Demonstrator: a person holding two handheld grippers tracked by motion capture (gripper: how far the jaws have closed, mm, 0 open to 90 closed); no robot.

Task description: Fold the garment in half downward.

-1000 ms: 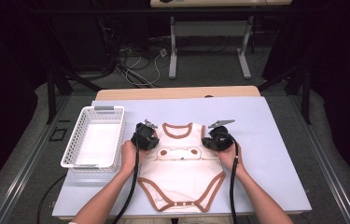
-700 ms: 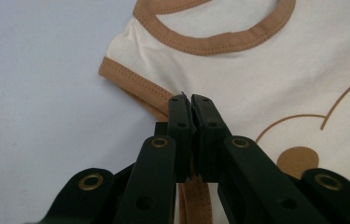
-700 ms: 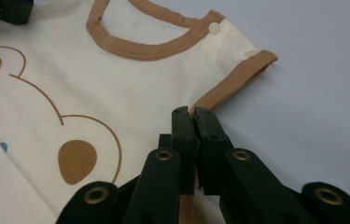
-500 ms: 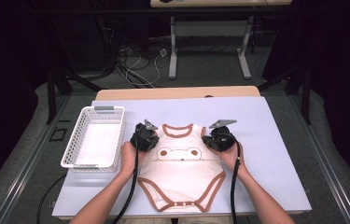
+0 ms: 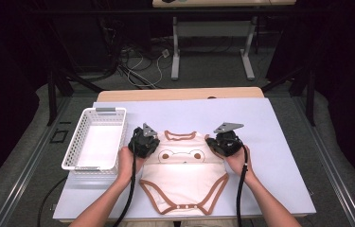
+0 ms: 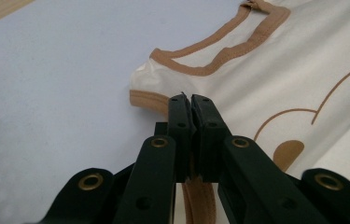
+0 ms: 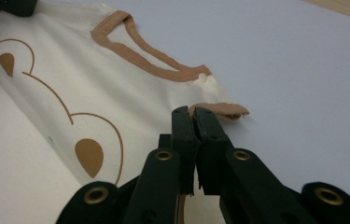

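Pinching bodysuit (image 5: 184, 165) shoulders near table (image 5: 279, 142) middle: left gripper (image 6: 190, 100) clamped on trim, right gripper (image 7: 191, 112) likewise; basket (image 5: 95, 142) near left edge.

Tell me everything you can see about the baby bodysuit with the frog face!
The baby bodysuit is cream, soft-looking cloth with brown trim round the neck, armholes and leg openings, and small snaps at the bottom. A brown outline face with two big eyes sits on its chest. It lies front up on the pale table cover, neck pointing away from the person, beside a white basket. The left hand-held gripper and right hand-held gripper each pinch a sleeve edge, and a crease crosses the chest.
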